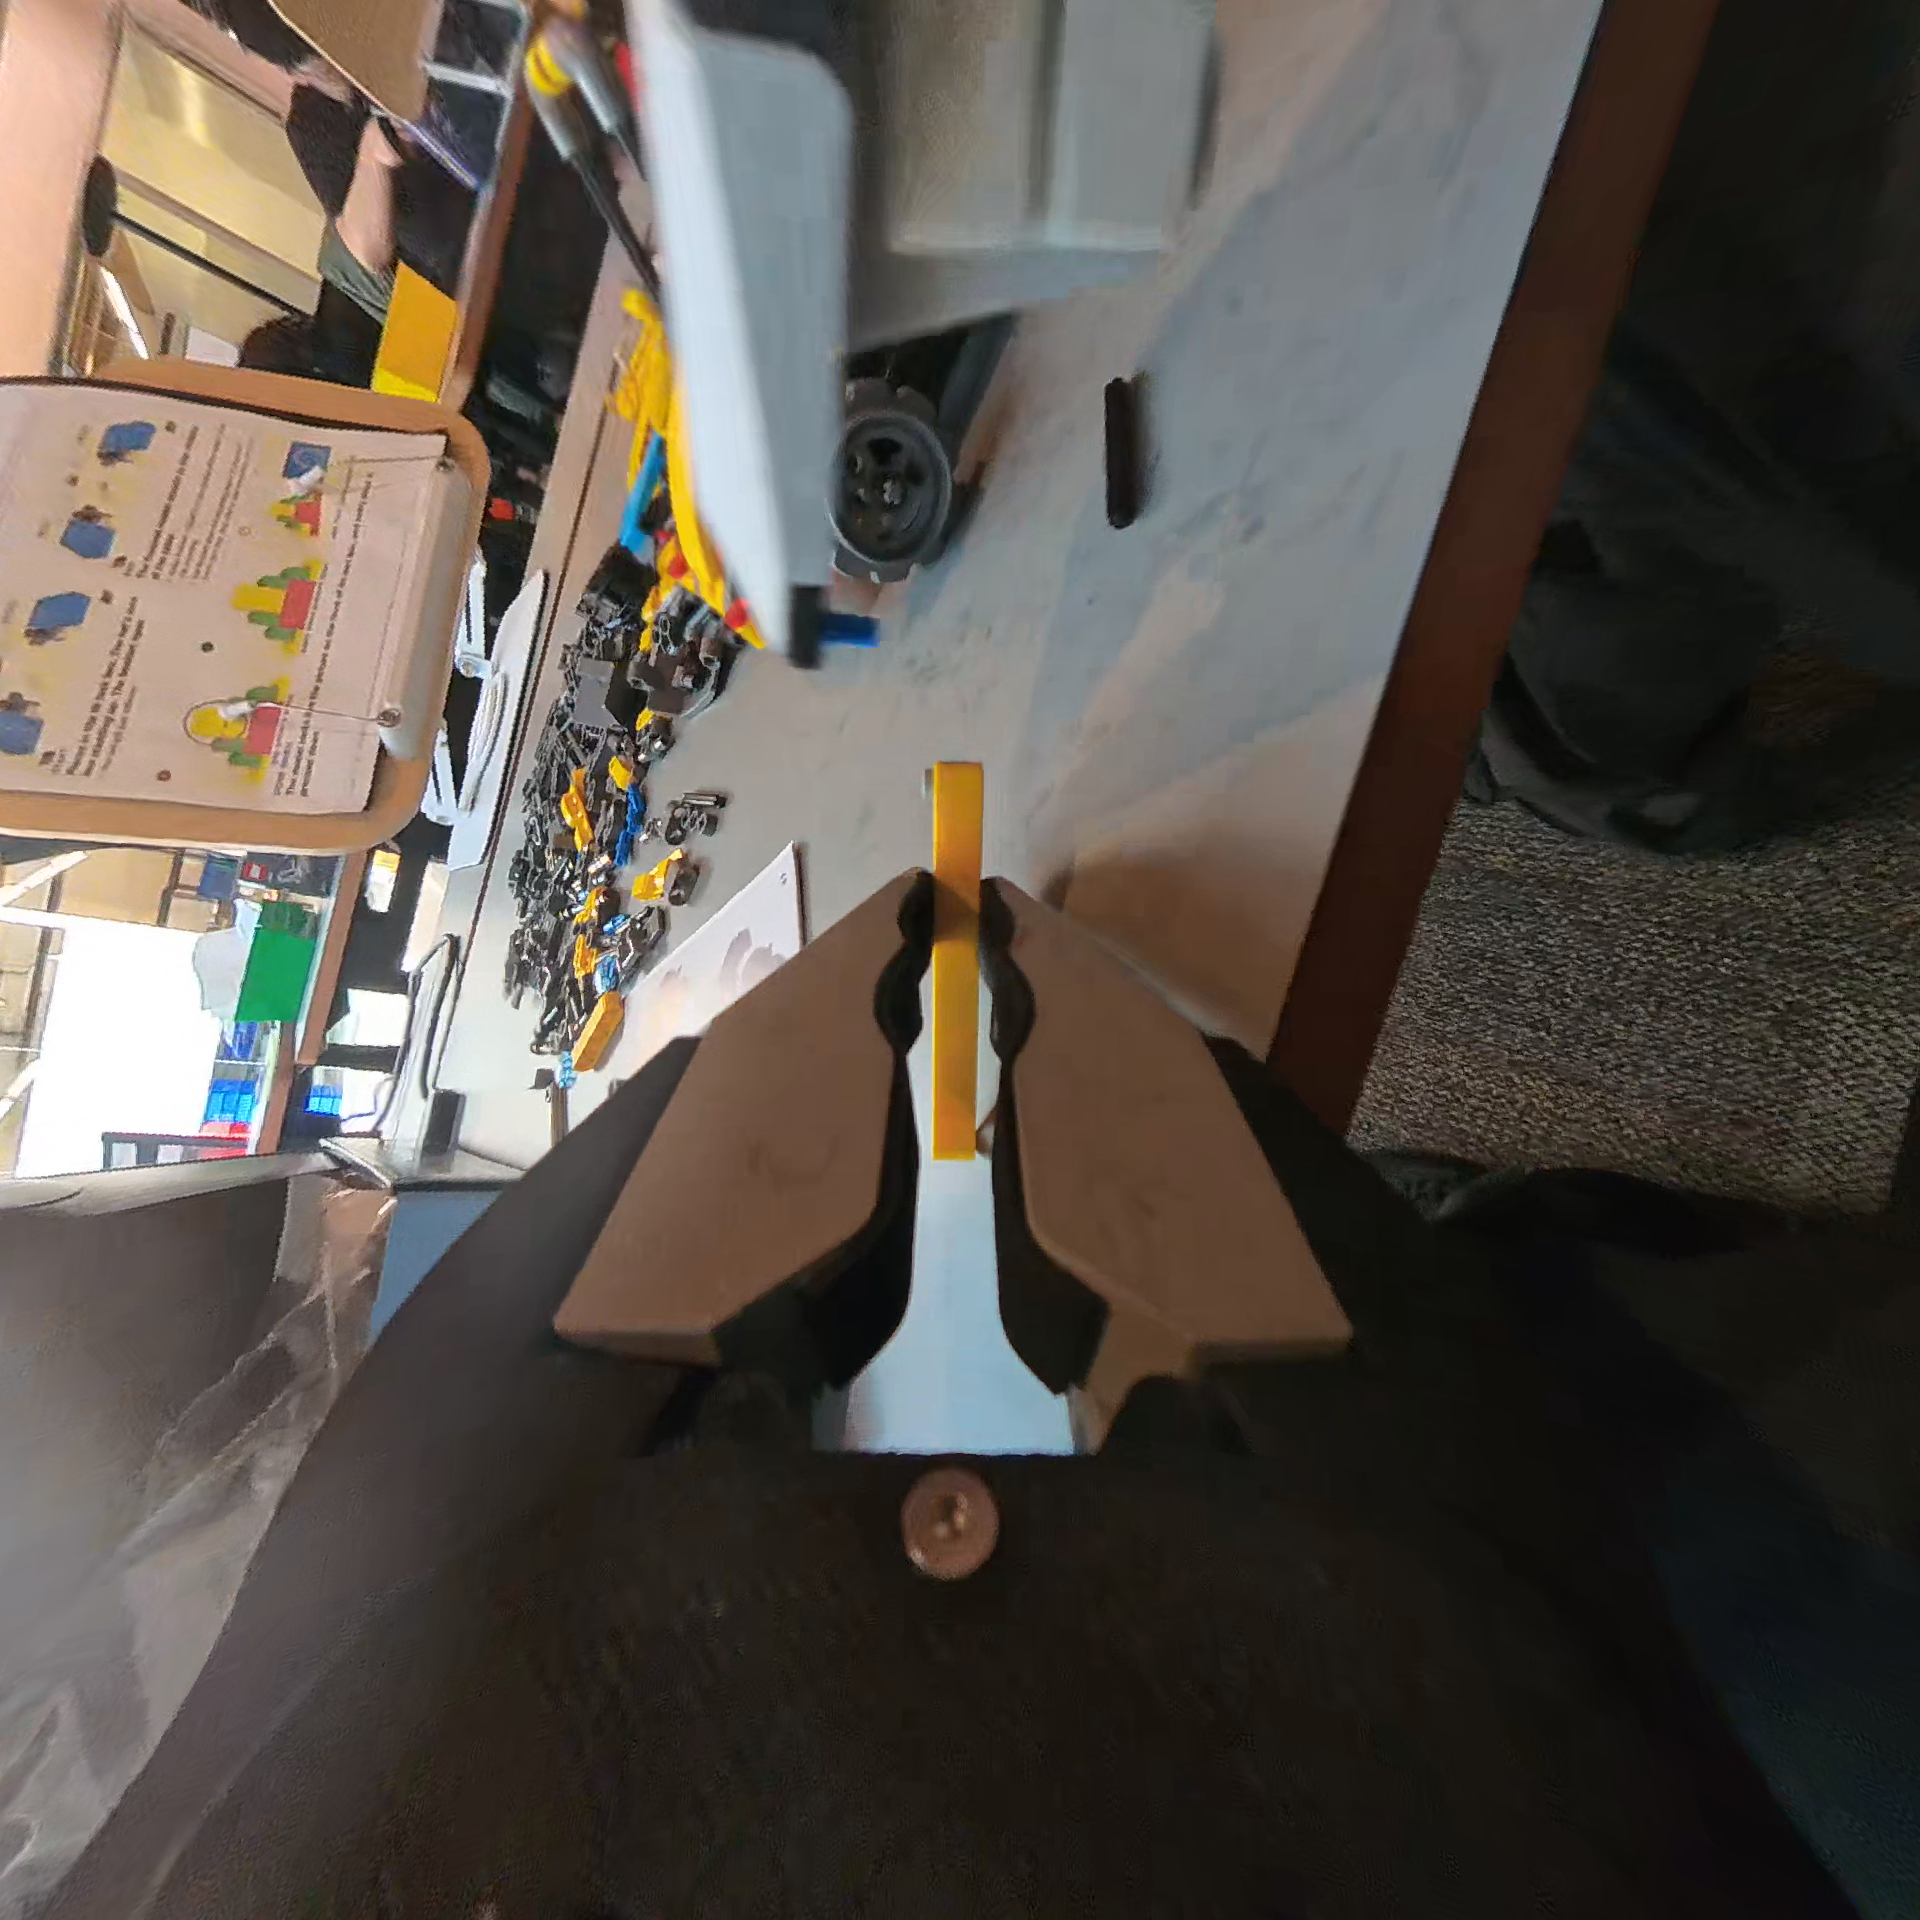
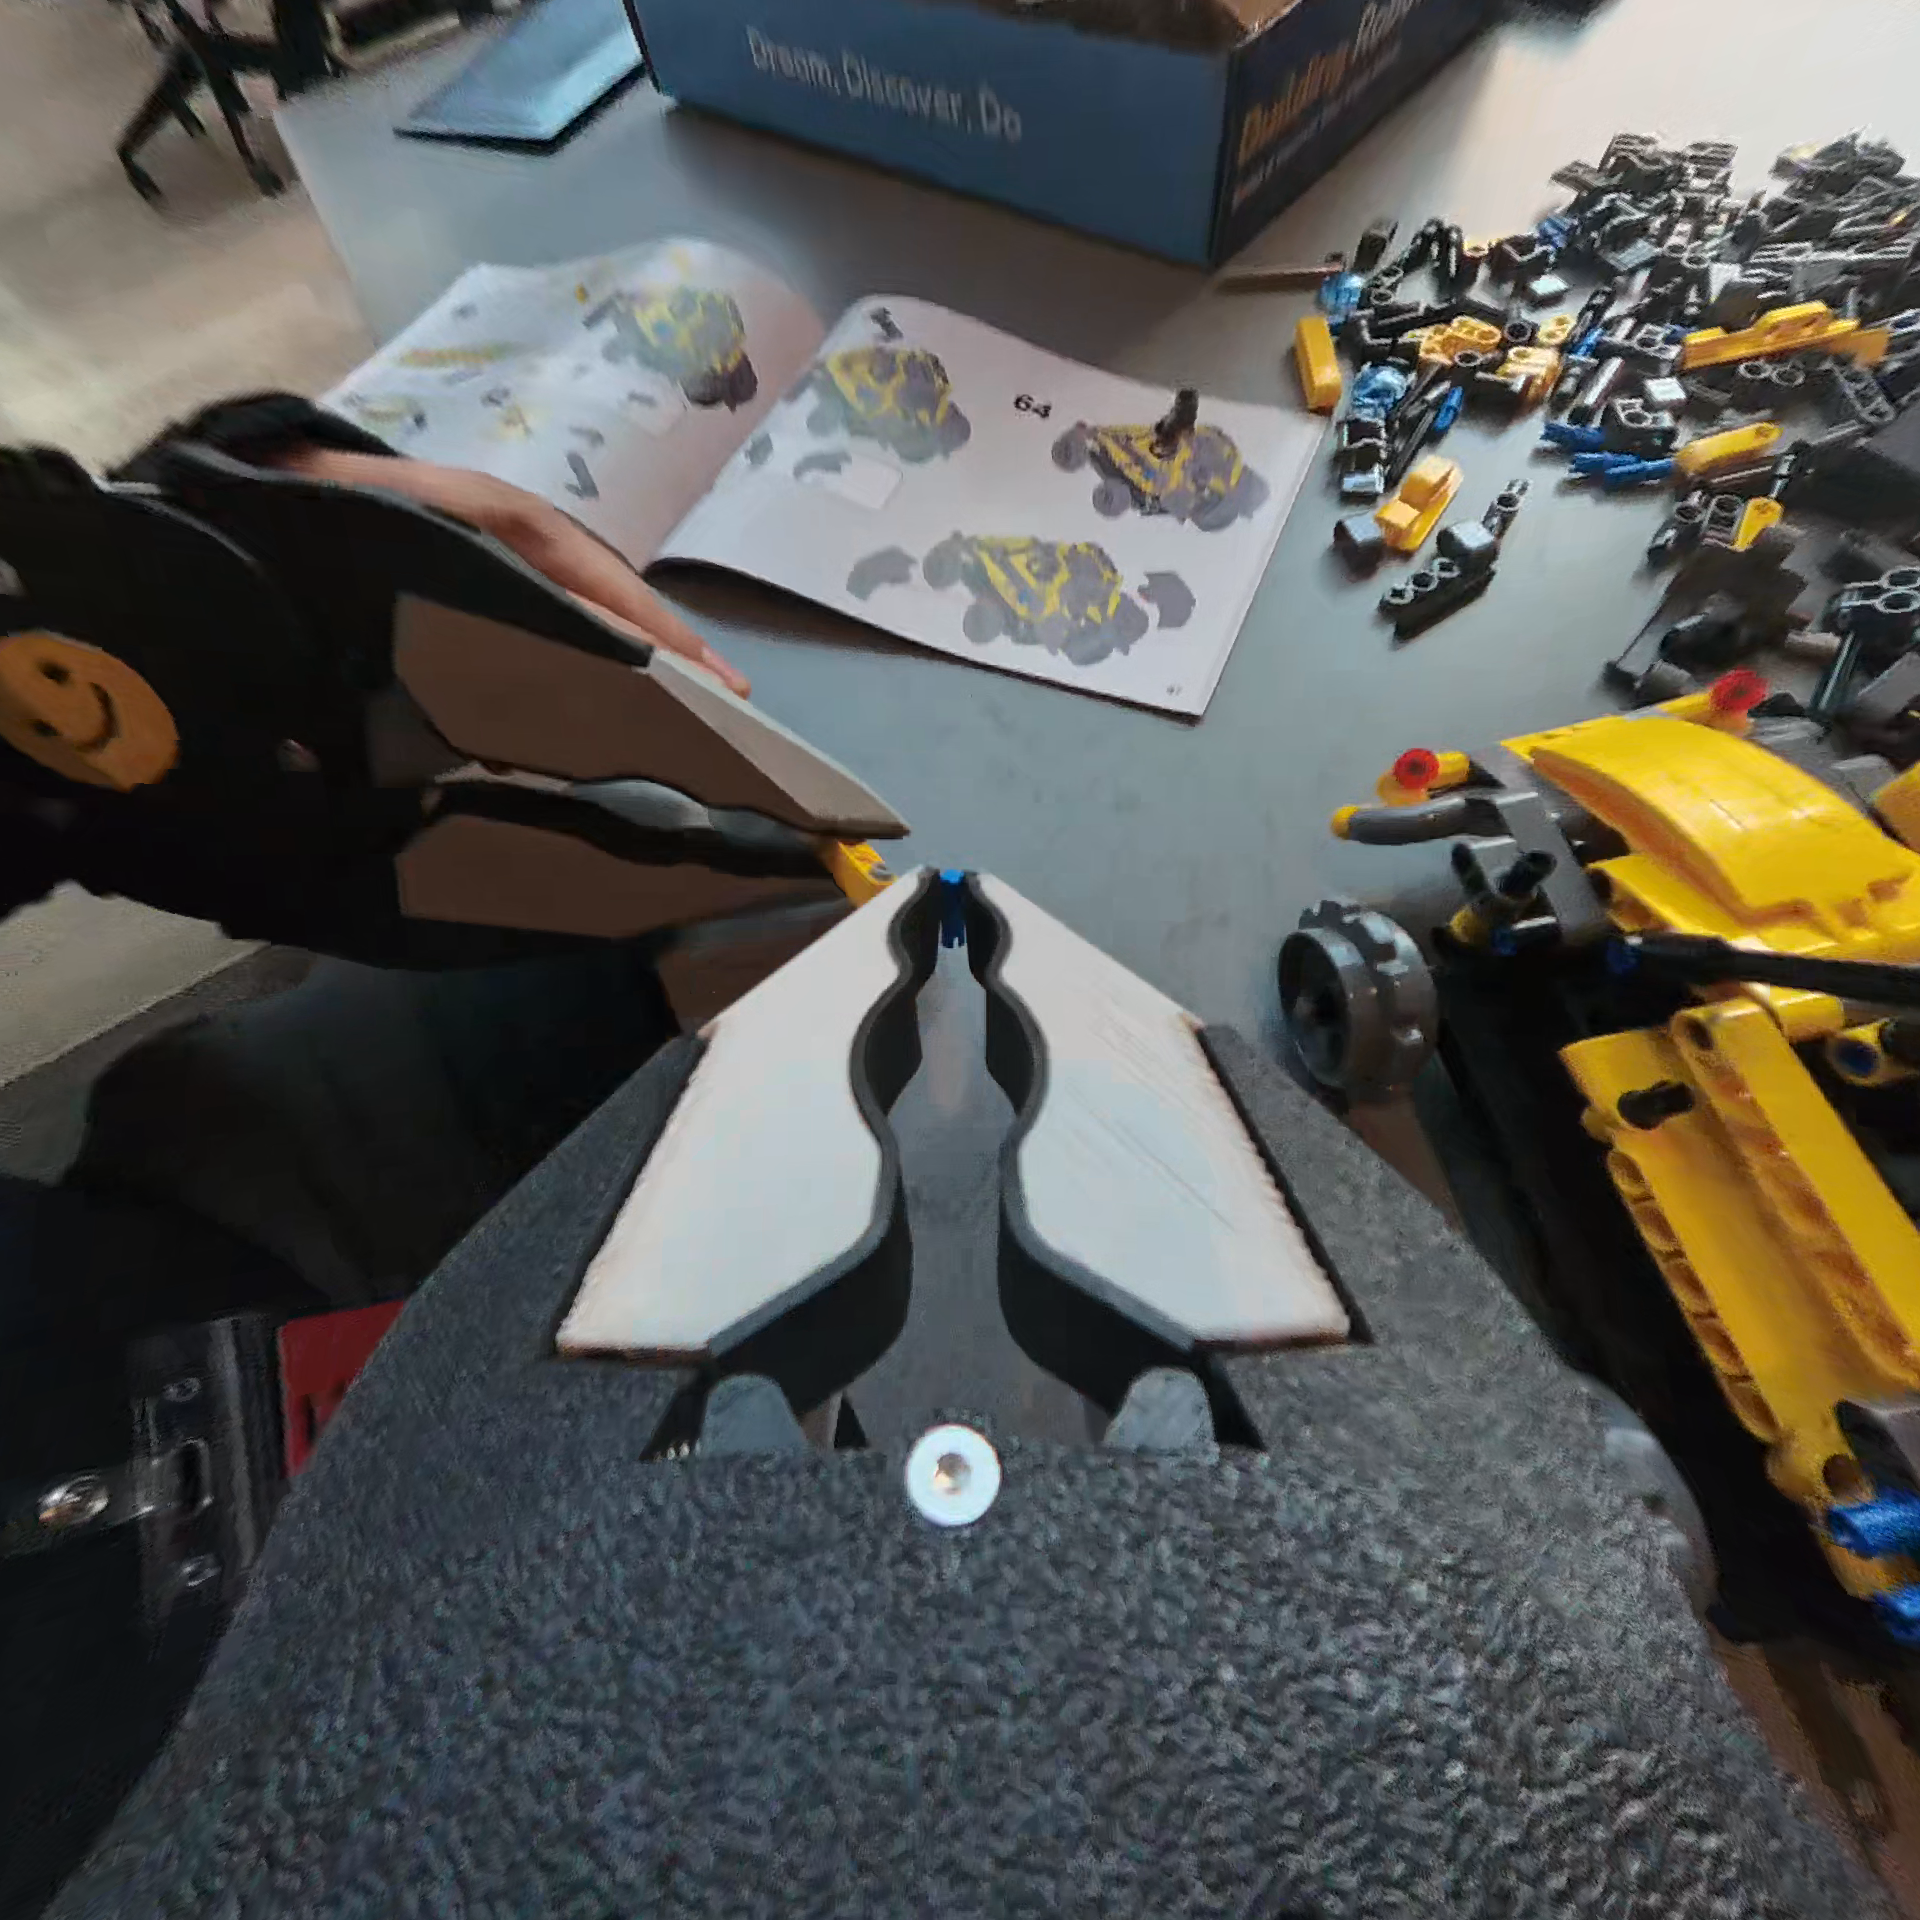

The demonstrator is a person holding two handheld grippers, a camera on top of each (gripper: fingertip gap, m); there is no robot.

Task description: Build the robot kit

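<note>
My left gripper (image 1: 956, 891) is shut on a long yellow beam (image 1: 957, 831), whose end sticks out past the fingertips above the grey table (image 1: 1195, 644). My right gripper (image 2: 951, 883) is shut on a small blue pin (image 2: 952, 914). In the right wrist view the left gripper (image 2: 862, 842) comes in from the left, a hand behind it, and the yellow beam's tip (image 2: 860, 868) is just left of the blue pin. In the left wrist view the right gripper (image 1: 821, 629) hangs above with the blue pin (image 1: 850, 627) at its tip.
A partly built yellow vehicle (image 2: 1704, 987) with a dark wheel (image 2: 1351, 1003) stands at the right. An open instruction booklet (image 2: 987, 499), a blue box (image 2: 956, 114) and a pile of loose black, yellow and blue parts (image 2: 1621, 416) lie beyond. A black rod (image 1: 1120, 452) lies near the table edge. The black rod (image 1: 1120, 452) sits 6 cm or so from the ends of my right fingers.
</note>
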